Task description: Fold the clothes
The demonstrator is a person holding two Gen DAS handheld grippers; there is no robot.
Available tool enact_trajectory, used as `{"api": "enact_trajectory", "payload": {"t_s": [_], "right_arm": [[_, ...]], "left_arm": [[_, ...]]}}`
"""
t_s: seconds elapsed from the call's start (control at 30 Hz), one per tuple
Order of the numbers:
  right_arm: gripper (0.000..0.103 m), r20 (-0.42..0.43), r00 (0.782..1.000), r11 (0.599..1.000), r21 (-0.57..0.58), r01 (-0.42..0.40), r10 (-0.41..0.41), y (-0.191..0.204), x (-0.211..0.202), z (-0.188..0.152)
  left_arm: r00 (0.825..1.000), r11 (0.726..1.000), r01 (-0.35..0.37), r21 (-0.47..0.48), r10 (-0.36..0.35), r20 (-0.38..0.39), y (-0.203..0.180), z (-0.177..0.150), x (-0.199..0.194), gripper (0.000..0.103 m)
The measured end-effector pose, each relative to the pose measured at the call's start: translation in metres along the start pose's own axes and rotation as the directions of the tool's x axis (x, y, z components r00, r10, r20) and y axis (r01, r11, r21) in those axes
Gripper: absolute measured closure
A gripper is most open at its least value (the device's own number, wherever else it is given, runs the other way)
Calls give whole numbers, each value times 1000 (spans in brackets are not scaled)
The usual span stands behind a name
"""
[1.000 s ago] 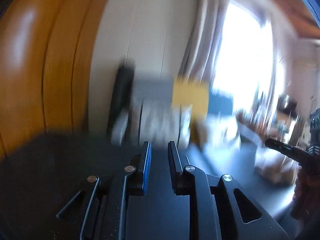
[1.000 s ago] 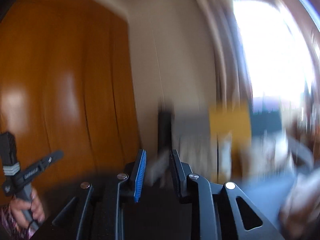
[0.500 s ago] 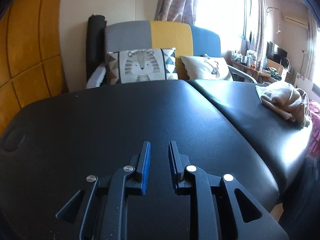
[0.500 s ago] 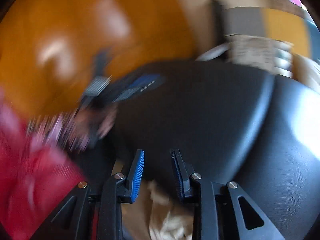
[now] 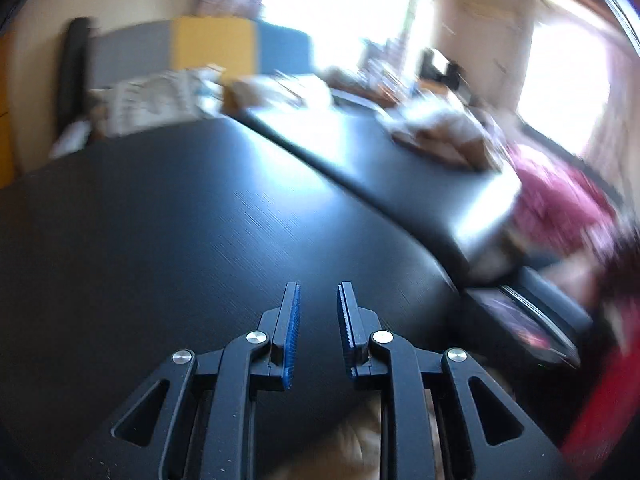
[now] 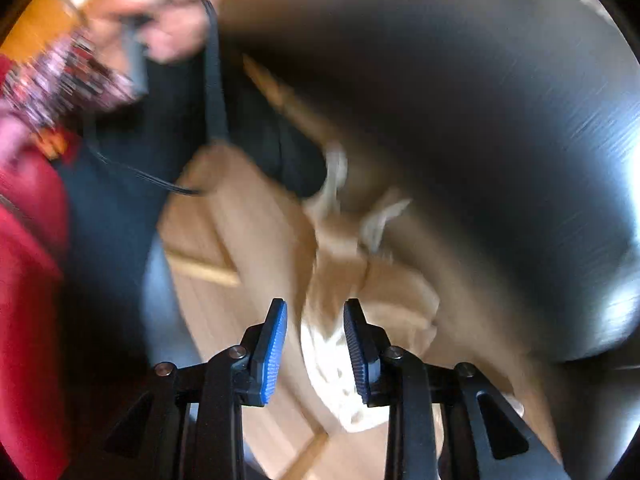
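Note:
My left gripper (image 5: 319, 292) hovers low over the black padded table (image 5: 180, 220), its blue pads a narrow gap apart with nothing between them. A crumpled beige garment (image 5: 440, 132) lies on the table's far right section. My right gripper (image 6: 316, 308) points steeply down past the table's edge (image 6: 520, 160), jaws apart. Below and beyond them a blurred beige and white cloth (image 6: 332, 360) lies over the wooden floor (image 6: 224, 312); the pads do not press on it. A person's hand (image 6: 176, 36) shows at the top left.
A grey, yellow and blue sofa (image 5: 216, 44) with patterned cushions (image 5: 156, 100) stands behind the table. Bright windows (image 5: 560, 84) and cluttered furniture fill the right. Red and pink clothing (image 5: 560, 208) of the person is at the right edge. A dark object (image 5: 520, 320) sits beside the table's corner.
Both views swung downward. The left went from the wall to the sofa and then low over the table. The right dropped from the wall to the floor and cloth below the table's edge.

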State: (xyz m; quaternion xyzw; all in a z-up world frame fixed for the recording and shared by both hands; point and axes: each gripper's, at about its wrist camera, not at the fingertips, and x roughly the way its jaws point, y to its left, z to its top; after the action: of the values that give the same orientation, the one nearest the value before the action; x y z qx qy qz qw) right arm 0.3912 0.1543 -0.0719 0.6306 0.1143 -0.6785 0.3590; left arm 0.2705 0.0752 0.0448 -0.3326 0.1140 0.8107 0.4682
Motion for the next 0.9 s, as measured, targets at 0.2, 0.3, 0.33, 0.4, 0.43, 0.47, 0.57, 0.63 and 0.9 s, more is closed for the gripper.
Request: {"api": "enact_trajectory", "payload": {"t_s": [0.2,0.3,0.33,0.4,0.43,0.47,0.57,0.63,0.9], "right_arm": [[72,-257,967,999,-35,-9,0,-17,101,-18],[69,-310,948,996,72,-51,71,-32,160,-25],[69,-313,944,991,117,-71,105,-37,178,-27],[66,-308,934,971,209,-117,179,-49,208,-31],[66,-309,931,963,240,-122,195,-55,221,-34],[66,-312,929,957,265,-114,197,-59,234,-36],[66,-337,926,956,283,-71,169,-72,268,-39],[66,-334,924,949,305,-83,188,-82,282,-42],[66,-293,901,894,408,-185,320,-103,336,-34]], "left_arm": [[989,976,-121,179,105,100,-52,-52,-3,62],[997,955,-83,284,82,15,-72,-72,16,62],[997,949,-43,312,62,-49,-77,-80,26,62],[984,936,36,350,27,-174,-86,-93,47,62],[974,935,68,348,13,-226,-86,-99,59,62],[963,938,90,335,4,-269,-85,-103,69,62],[918,979,104,175,-27,-396,-65,-117,109,62],[867,997,67,29,-44,-496,-40,-131,141,62],[714,976,-113,-187,-51,-698,1,-181,185,62]]}}
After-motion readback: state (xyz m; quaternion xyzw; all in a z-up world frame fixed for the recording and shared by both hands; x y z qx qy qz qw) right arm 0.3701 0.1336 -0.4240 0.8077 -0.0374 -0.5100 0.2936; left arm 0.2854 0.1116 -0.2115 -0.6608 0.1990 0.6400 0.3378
